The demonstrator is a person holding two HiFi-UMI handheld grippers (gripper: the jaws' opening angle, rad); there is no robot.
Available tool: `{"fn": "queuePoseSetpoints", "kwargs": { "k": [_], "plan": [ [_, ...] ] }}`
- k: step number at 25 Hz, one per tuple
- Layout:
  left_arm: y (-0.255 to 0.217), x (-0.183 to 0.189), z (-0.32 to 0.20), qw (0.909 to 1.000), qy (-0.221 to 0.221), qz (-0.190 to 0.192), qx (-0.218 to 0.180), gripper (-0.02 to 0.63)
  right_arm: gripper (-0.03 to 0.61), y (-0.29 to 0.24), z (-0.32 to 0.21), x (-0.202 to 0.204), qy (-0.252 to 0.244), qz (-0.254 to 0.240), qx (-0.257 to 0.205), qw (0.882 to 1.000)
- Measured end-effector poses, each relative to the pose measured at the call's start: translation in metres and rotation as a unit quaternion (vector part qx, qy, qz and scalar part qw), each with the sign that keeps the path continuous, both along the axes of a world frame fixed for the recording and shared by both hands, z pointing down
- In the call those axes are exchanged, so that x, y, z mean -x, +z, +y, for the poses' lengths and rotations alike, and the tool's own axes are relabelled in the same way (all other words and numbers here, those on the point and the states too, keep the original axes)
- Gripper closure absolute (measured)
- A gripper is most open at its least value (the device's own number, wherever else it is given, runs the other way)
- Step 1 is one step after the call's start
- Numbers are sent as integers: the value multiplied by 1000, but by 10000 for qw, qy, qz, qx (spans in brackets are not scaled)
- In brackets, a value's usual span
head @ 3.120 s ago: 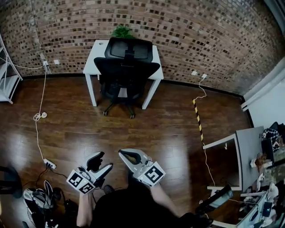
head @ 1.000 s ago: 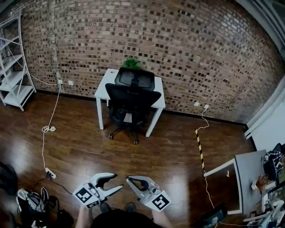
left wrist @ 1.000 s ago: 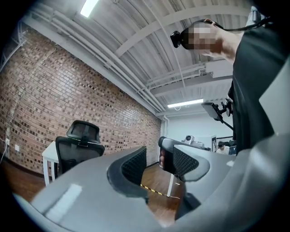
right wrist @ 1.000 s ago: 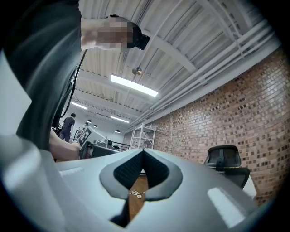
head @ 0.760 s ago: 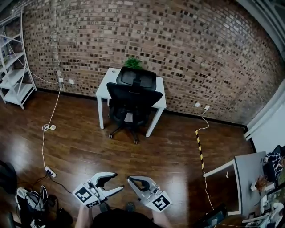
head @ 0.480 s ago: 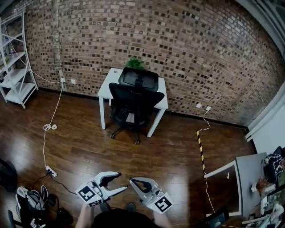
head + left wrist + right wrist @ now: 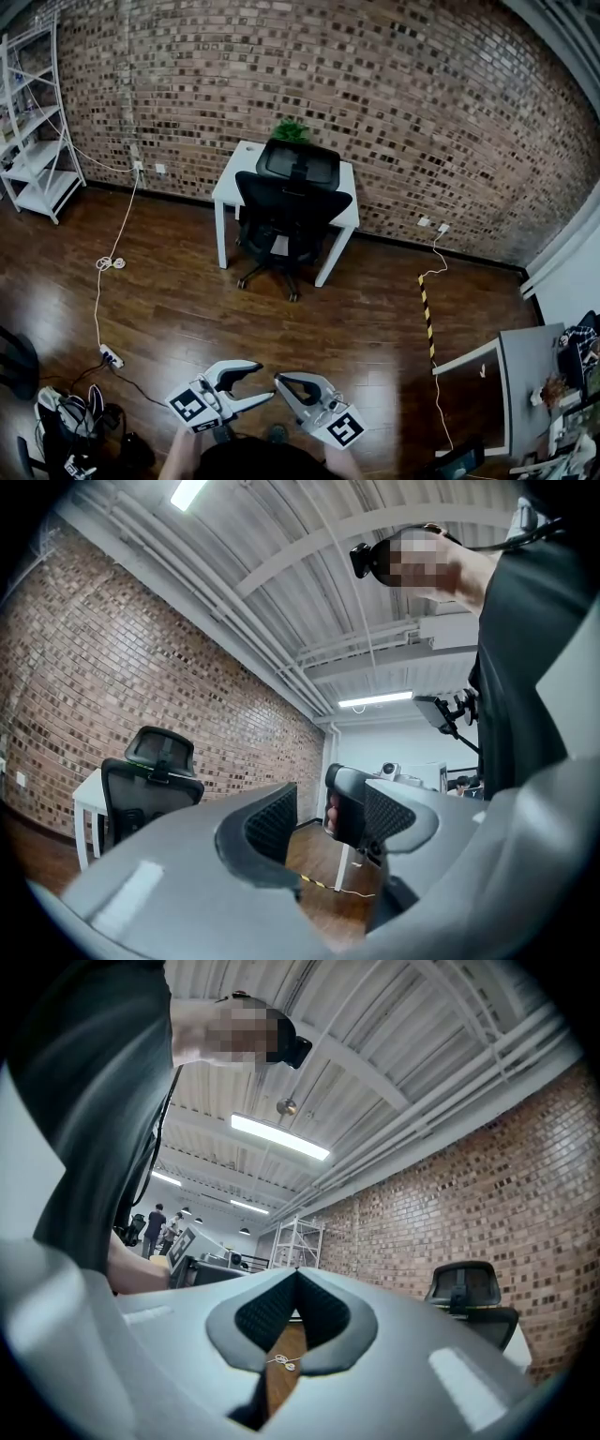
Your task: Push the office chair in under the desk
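Note:
The black office chair stands against the white desk by the brick wall, seat under the top and backrest towards me. It also shows far off as the chair in the left gripper view and the chair in the right gripper view. Both grippers hang low in the head view, well back from it. My left gripper is open; its jaws have just been opening, with nothing between them. My right gripper is shut and empty. In their own views the left gripper shows a gap and the right gripper shows pads meeting.
A potted plant sits on the desk's far edge. A white shelf rack stands at the left wall. A cable and power strip cross the wood floor, with bags nearby. A black-yellow strip and a grey desk lie to the right.
The left gripper's jaws stand wider than a second ago. The head view has drifted, so chair and desk sit slightly lower and to the right. The chair itself has not moved.

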State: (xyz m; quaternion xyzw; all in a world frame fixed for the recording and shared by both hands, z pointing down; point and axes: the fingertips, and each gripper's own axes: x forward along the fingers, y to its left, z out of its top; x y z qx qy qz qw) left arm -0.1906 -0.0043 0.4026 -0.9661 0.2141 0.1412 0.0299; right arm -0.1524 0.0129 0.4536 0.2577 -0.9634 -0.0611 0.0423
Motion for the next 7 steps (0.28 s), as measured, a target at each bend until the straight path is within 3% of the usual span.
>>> {"fn": "queuePoseSetpoints", "kwargs": {
  "k": [7],
  "plan": [
    [8, 5, 8, 10000, -93, 5, 14, 196, 566, 8, 8, -2, -32, 14, -38, 10000]
  ]
}}
